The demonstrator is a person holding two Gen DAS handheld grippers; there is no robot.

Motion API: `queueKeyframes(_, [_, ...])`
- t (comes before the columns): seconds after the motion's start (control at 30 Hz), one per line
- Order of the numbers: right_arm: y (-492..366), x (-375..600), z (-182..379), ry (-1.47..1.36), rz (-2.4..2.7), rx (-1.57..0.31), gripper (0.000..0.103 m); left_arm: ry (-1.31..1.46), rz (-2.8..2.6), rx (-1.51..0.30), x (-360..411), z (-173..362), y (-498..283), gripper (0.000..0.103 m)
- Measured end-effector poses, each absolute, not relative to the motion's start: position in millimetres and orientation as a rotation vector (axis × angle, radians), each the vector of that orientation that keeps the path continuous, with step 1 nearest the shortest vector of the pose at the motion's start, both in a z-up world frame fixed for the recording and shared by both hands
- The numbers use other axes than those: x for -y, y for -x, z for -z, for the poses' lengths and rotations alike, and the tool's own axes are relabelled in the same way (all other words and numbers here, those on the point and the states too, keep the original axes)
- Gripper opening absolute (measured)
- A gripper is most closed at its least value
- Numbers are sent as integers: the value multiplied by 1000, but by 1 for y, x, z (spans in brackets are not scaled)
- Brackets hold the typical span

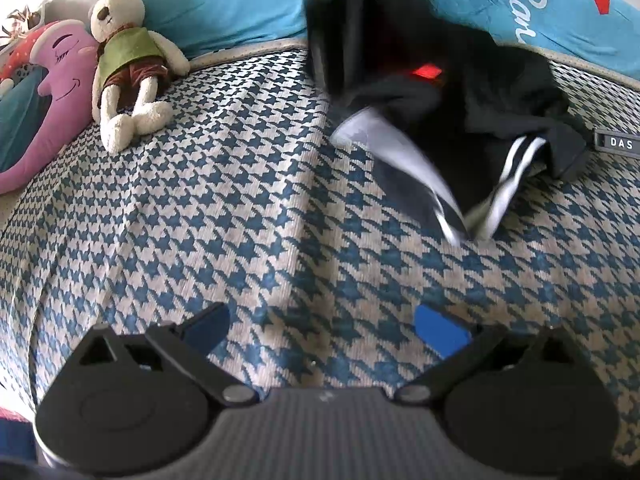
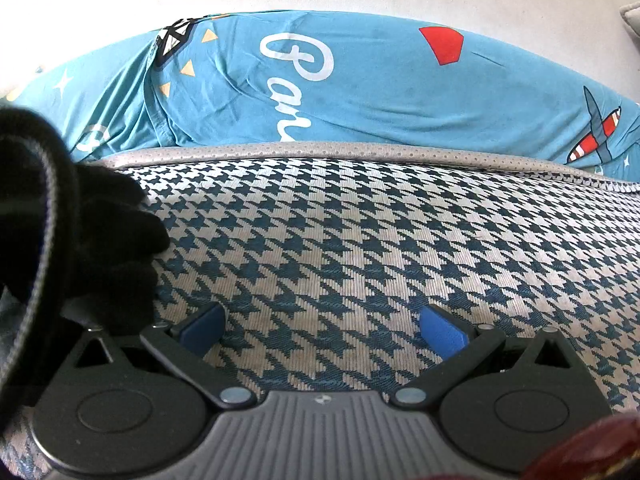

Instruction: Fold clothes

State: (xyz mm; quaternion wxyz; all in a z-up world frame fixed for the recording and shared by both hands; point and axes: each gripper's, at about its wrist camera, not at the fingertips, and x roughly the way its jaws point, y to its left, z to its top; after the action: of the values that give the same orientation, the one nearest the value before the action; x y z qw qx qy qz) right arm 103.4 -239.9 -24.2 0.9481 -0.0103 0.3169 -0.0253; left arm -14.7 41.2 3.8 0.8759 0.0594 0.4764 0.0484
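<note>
My left gripper and right gripper both gaped empty; the crumpled black garment lay ahead-right of the left, hard against the right's left side.

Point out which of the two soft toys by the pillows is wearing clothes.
The plush rabbit: it wears a green vest and brown shorts and lies on the houndstooth cover. The purple smiling plush beside it wears nothing.

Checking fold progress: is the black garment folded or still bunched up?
Bunched. The black garment lies crumpled in a heap on the bed, striped part twisted, no flat folded edges.
</note>
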Motion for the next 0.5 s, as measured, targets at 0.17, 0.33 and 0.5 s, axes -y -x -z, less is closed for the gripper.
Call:
queueKeyframes(0.17, [-102, 240, 24, 21, 51, -645, 103, -122, -111, -993, -40, -4, 15, 103])
queueKeyframes(0.33, [-103, 240, 24, 21, 52, -645, 103, -126, -116, -986, -35, -7, 16, 103])
queueKeyframes(0.5, [-103, 240, 24, 21, 52, -645, 103, -123, -113, -971, -32, -12, 18, 103])
